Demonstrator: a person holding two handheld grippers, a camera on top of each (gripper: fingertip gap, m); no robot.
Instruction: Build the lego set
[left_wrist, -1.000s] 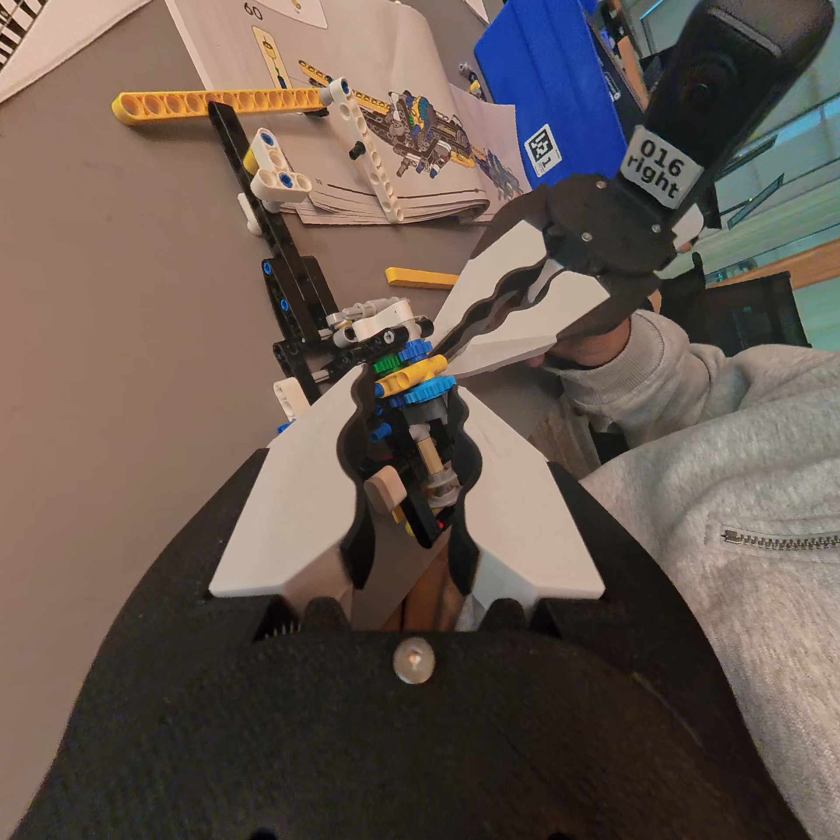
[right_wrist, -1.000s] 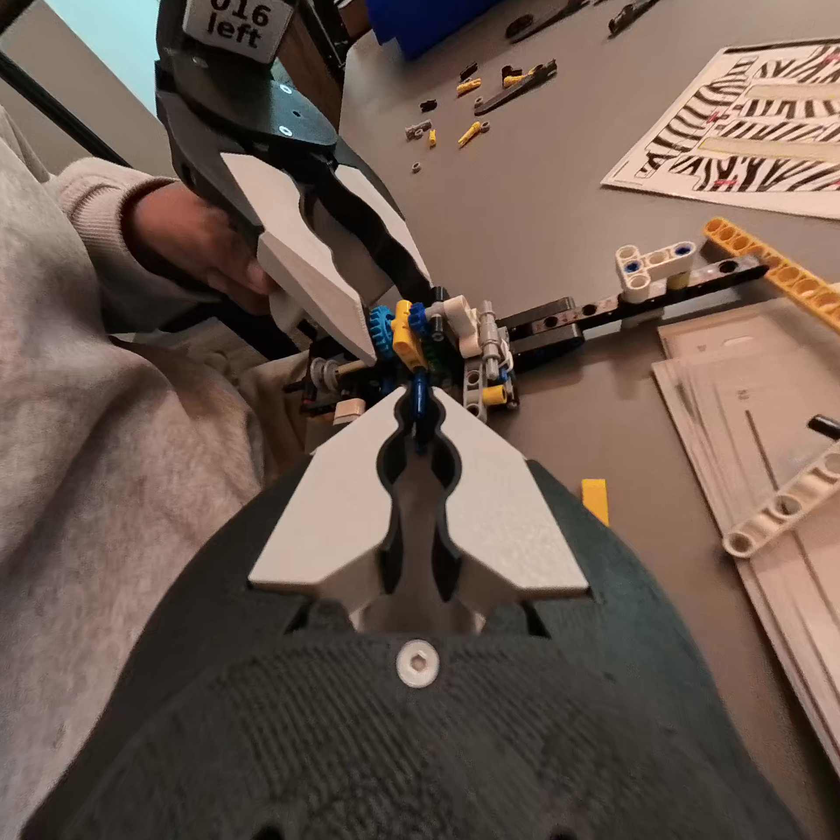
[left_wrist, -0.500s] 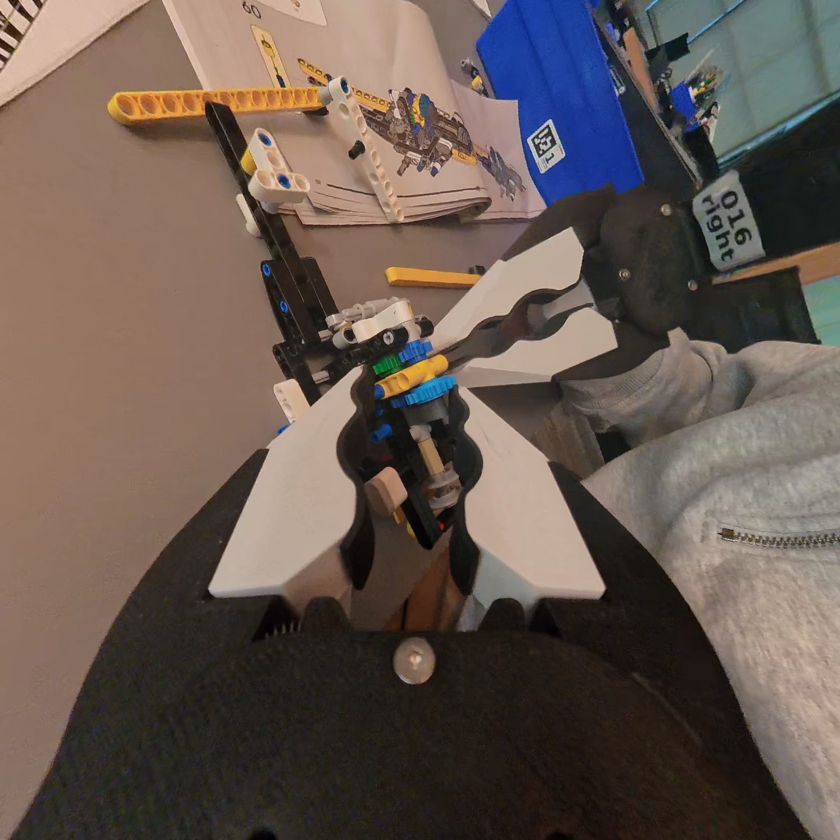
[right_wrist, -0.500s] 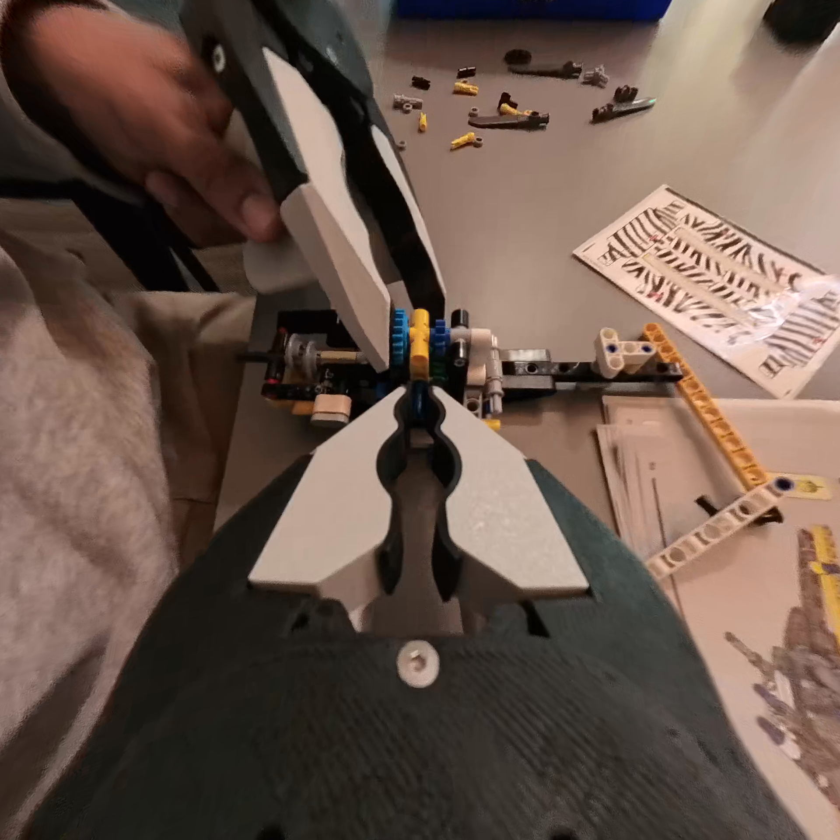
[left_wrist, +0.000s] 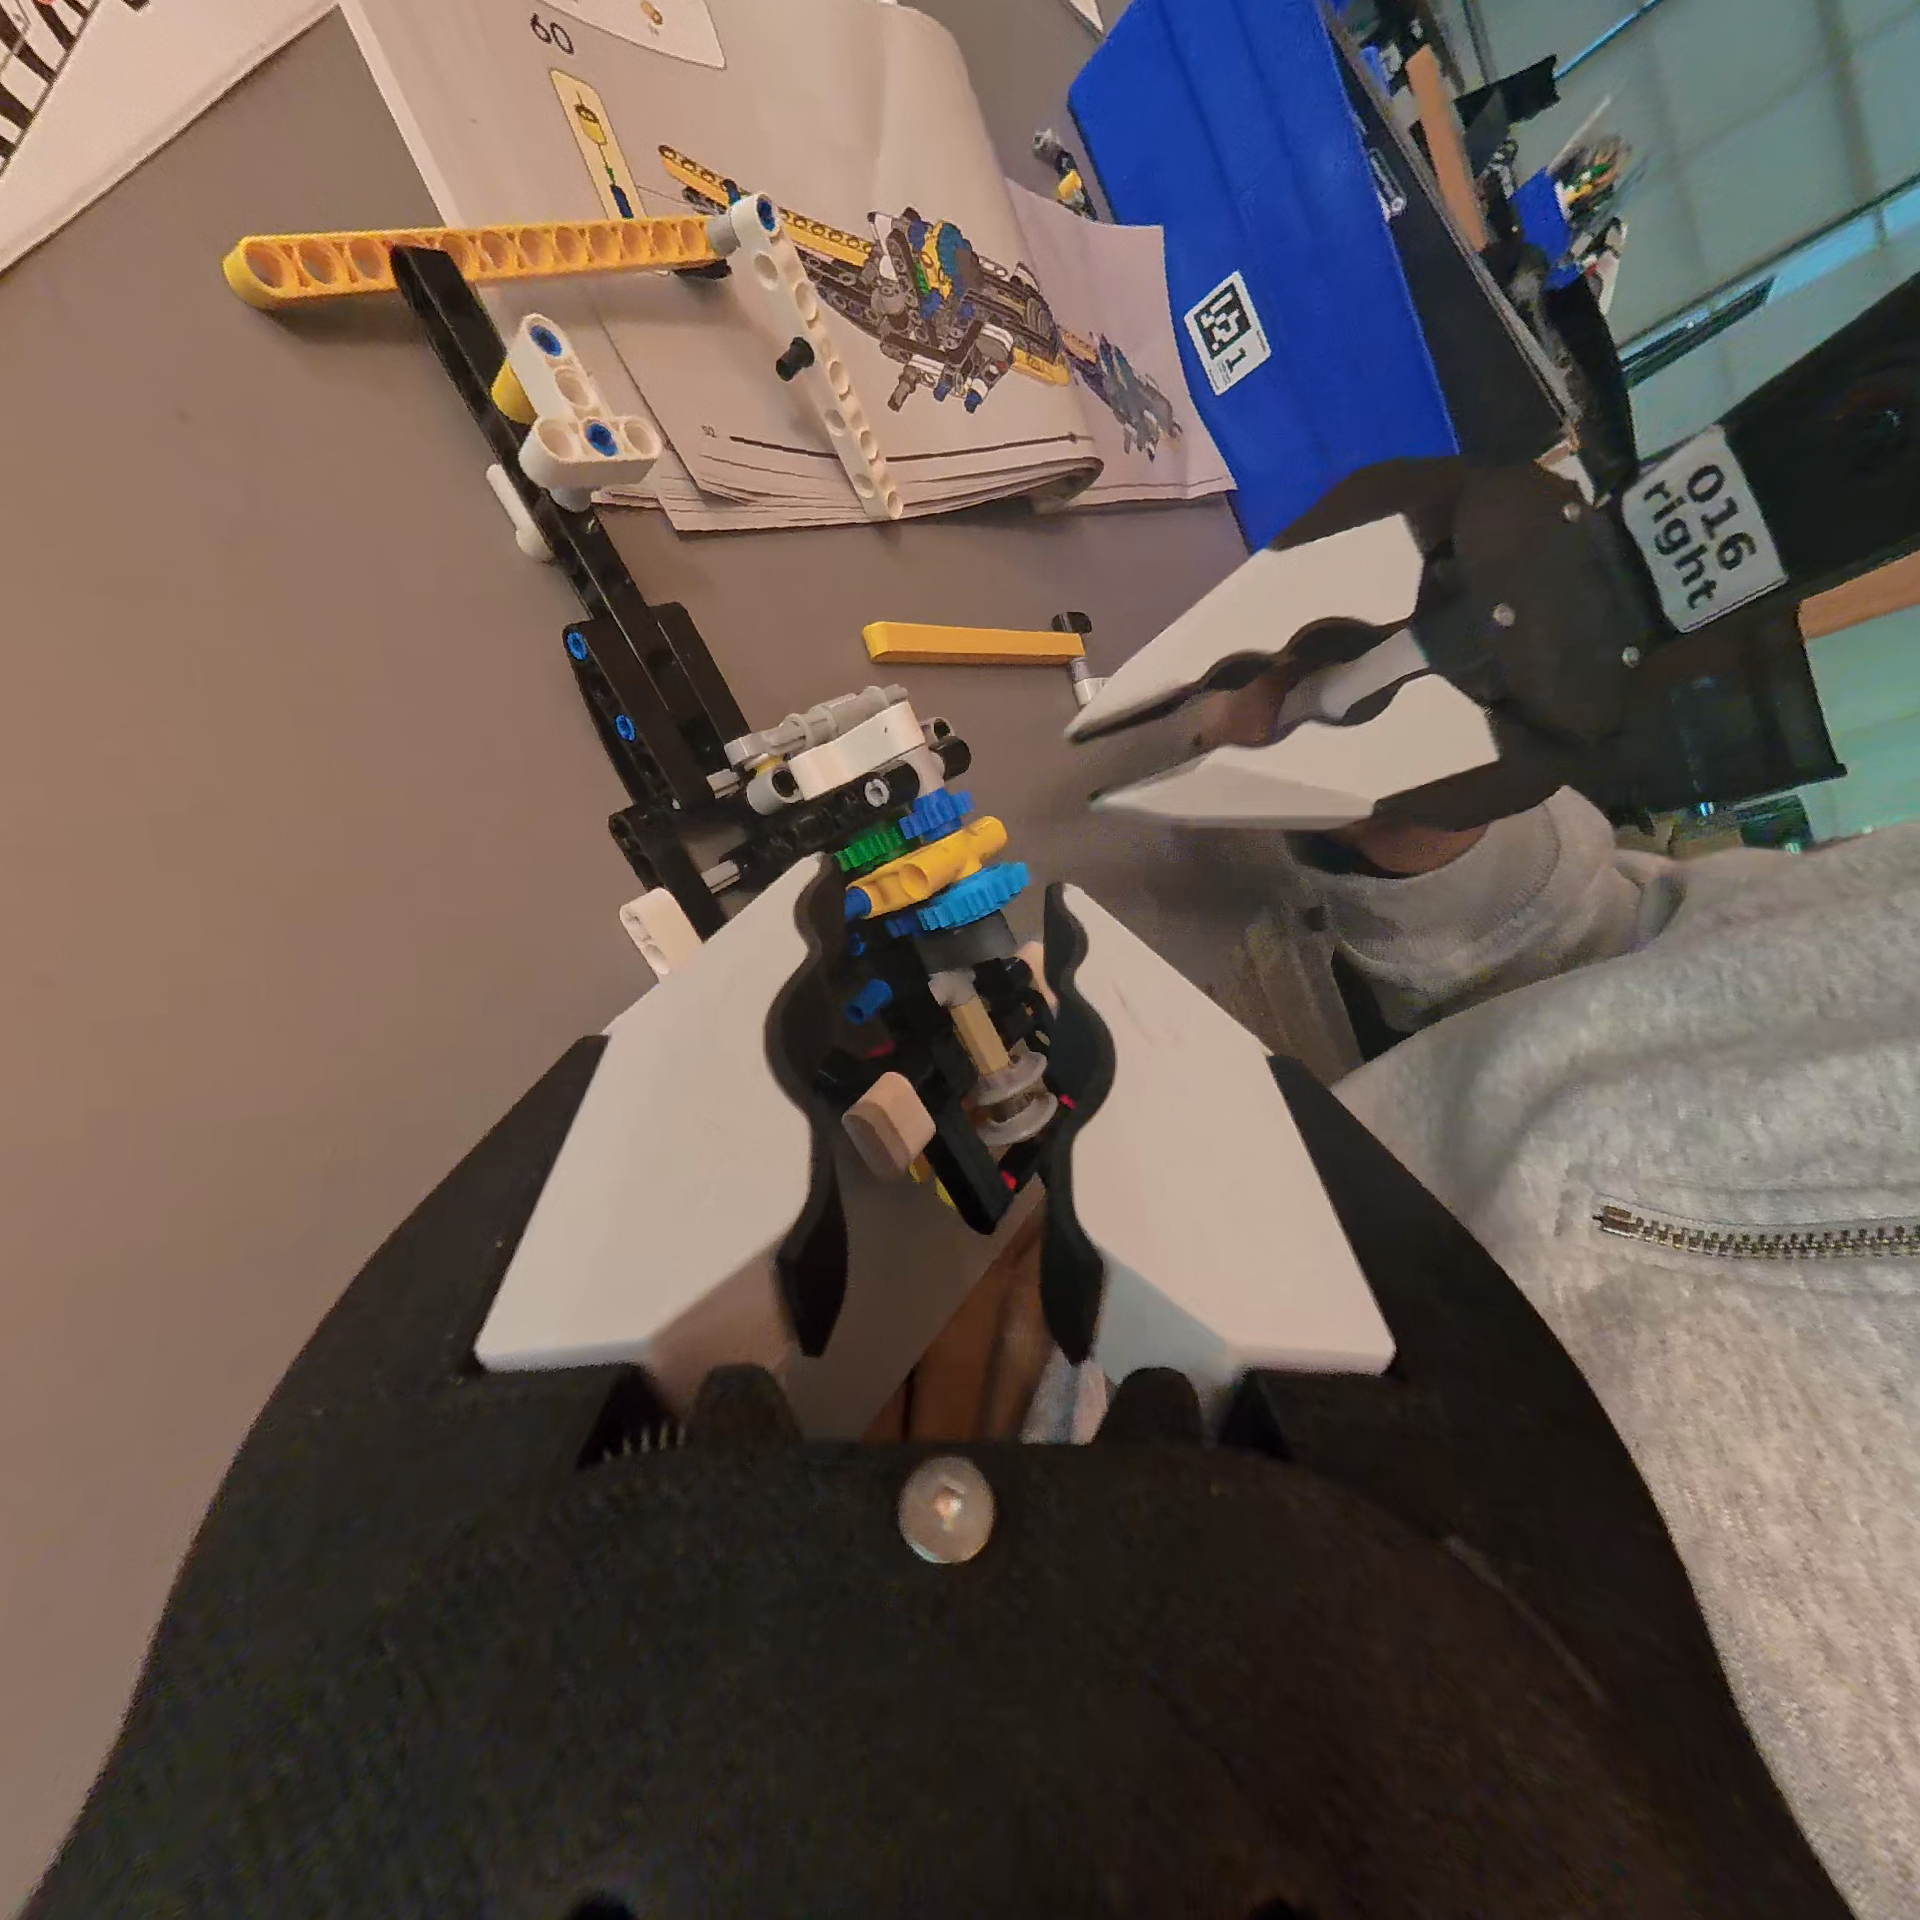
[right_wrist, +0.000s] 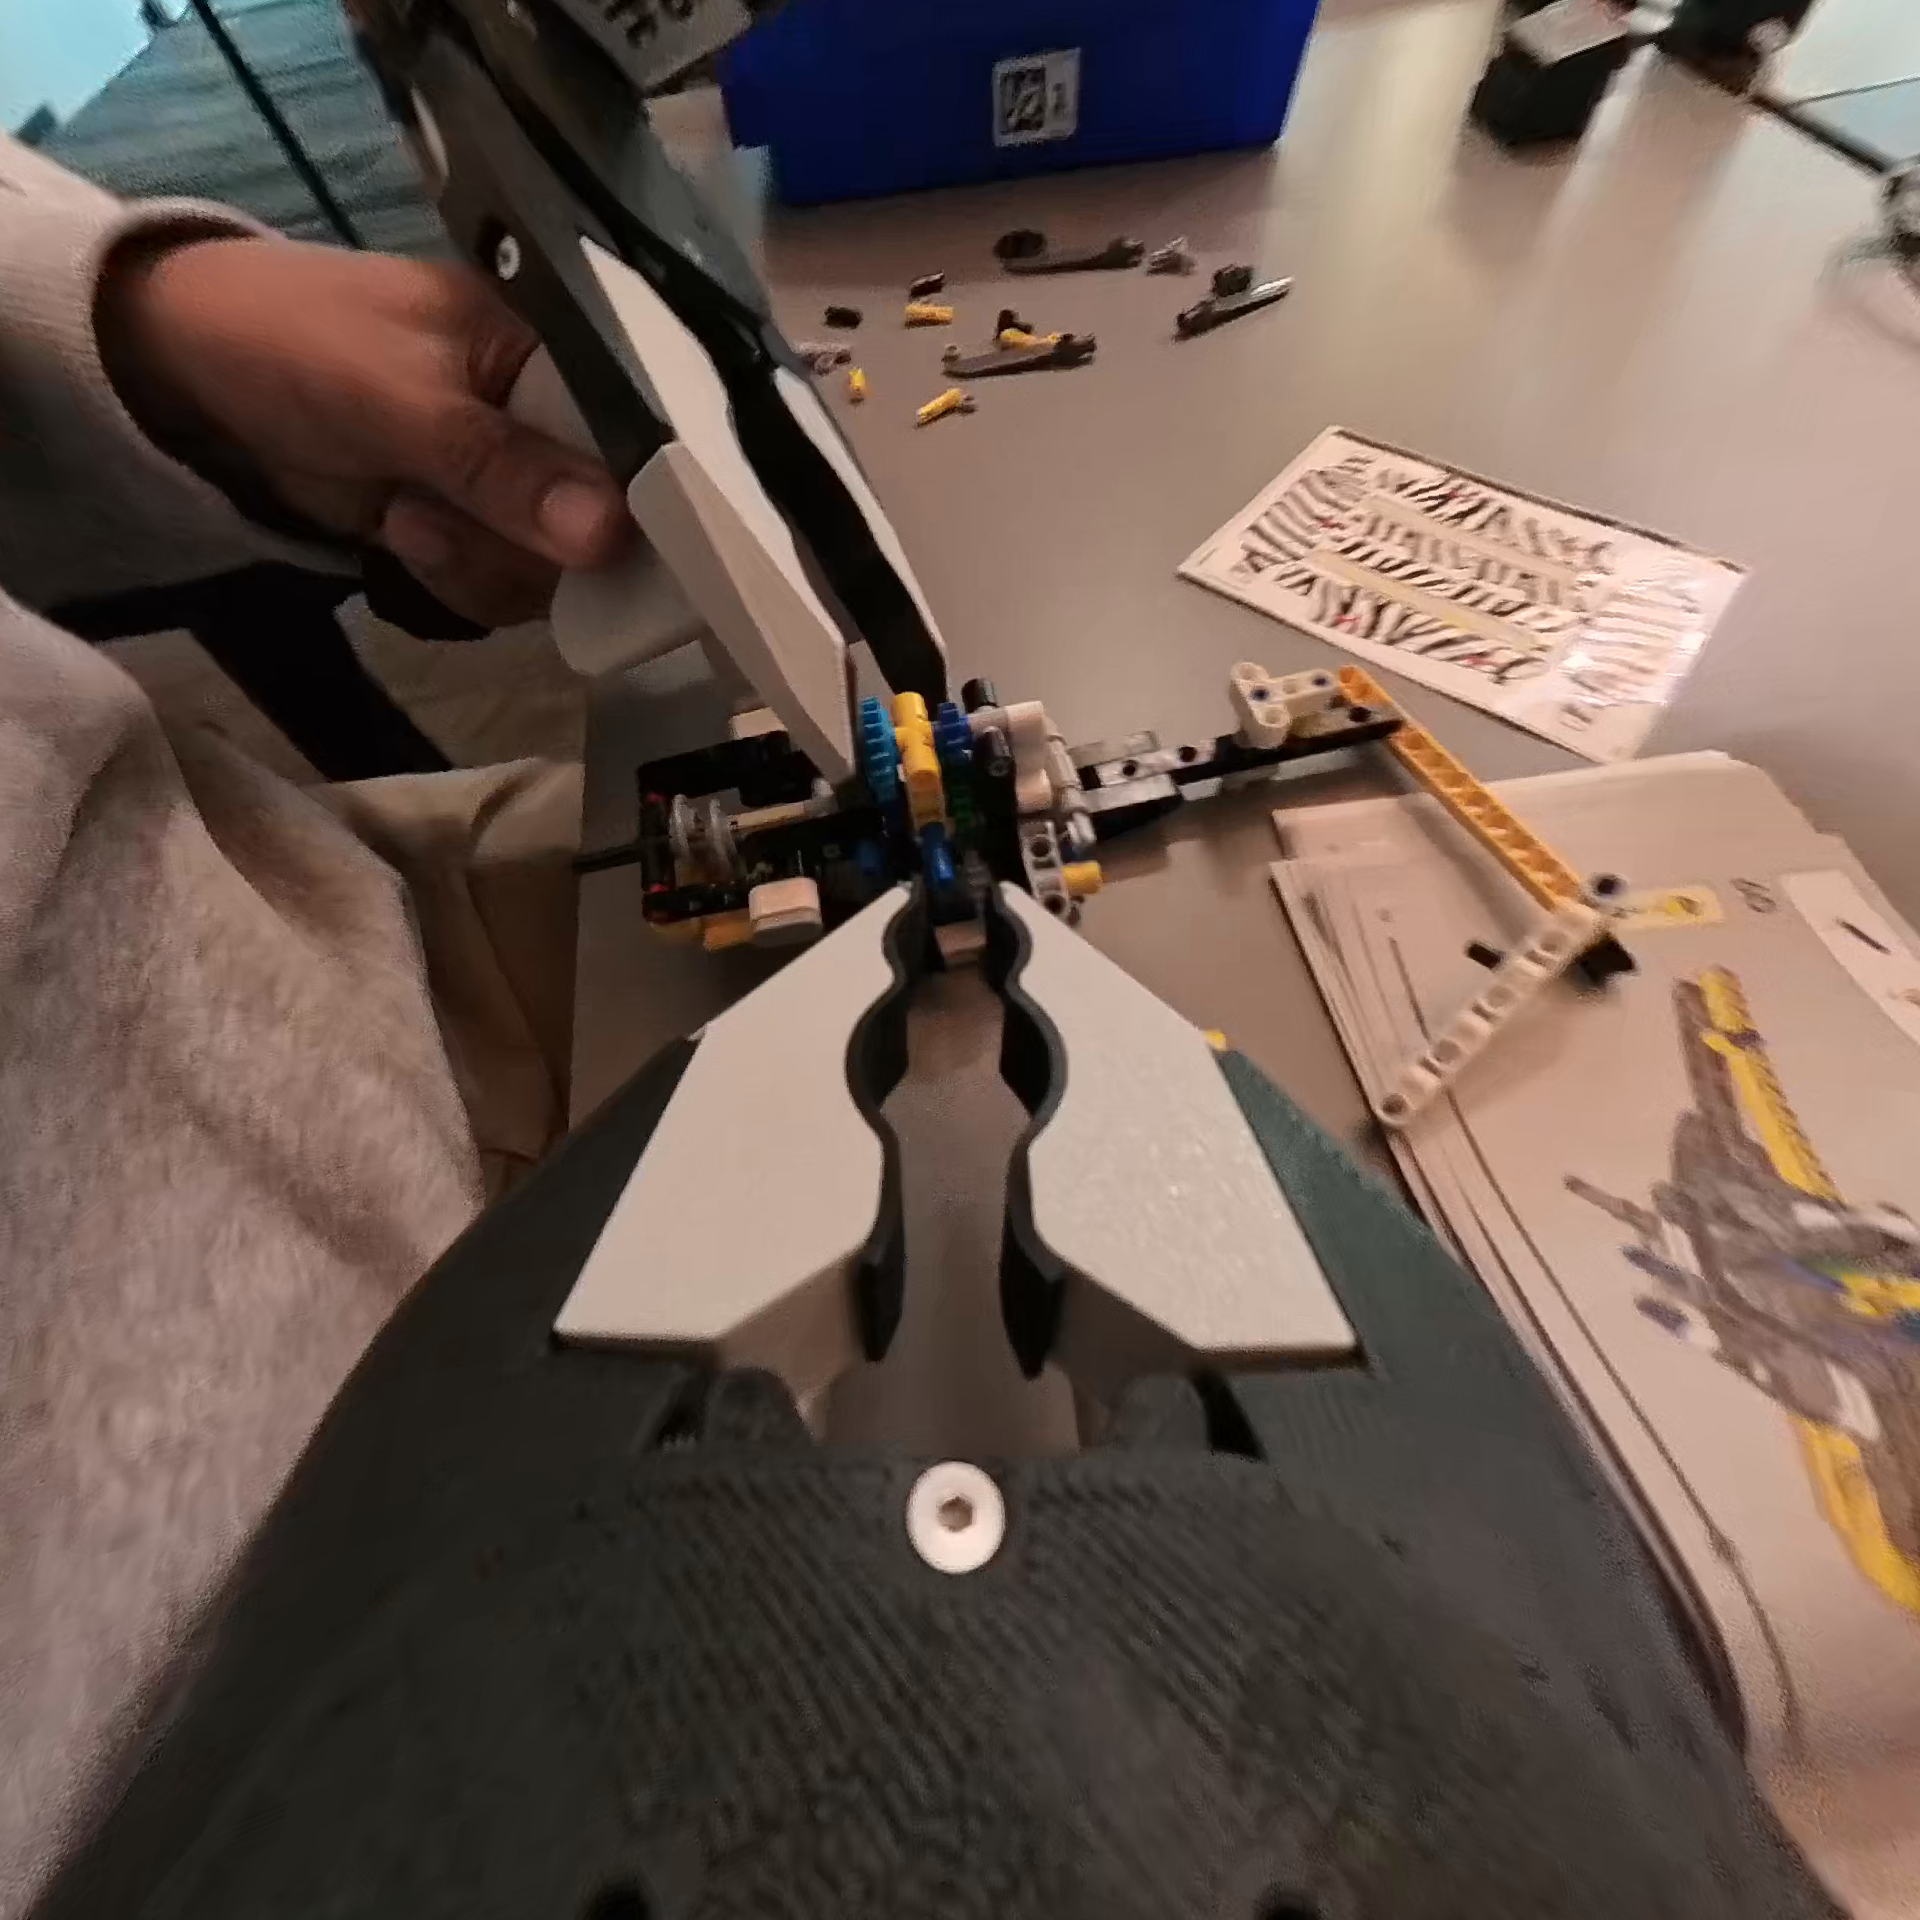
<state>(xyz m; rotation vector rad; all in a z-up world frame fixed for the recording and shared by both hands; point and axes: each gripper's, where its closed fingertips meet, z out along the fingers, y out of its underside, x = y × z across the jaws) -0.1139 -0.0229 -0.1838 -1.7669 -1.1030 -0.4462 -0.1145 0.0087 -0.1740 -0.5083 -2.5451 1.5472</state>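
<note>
The lego assembly (left_wrist: 914, 883) is a black frame with blue, yellow and green gears, a white connector and a long black beam (left_wrist: 468, 353). My left gripper (left_wrist: 935, 904) is shut on its gear end, at the table's near edge. It also shows in the right wrist view (right_wrist: 894, 717), gripping the assembly (right_wrist: 935, 790) from above. My right gripper (right_wrist: 956, 904) is slightly open and empty, its tips just short of a blue pin (right_wrist: 937, 862) on the assembly. In the left wrist view it (left_wrist: 1086, 764) is clear of the gears, to their right.
An open instruction booklet (left_wrist: 831, 312) lies behind, with a yellow long beam (left_wrist: 468, 255) and a white beam (left_wrist: 821, 353) joined across it. A yellow flat piece (left_wrist: 971, 642), a blue bin (right_wrist: 1018, 94), a striped sticker sheet (right_wrist: 1455, 582) and loose small parts (right_wrist: 1018, 353) lie around. Tip to tip, the grippers are about 4 cm apart.
My right gripper was shut on the blue pin at the gears. It has let go, opened slightly and drawn back to the right. My left gripper still holds the assembly.
</note>
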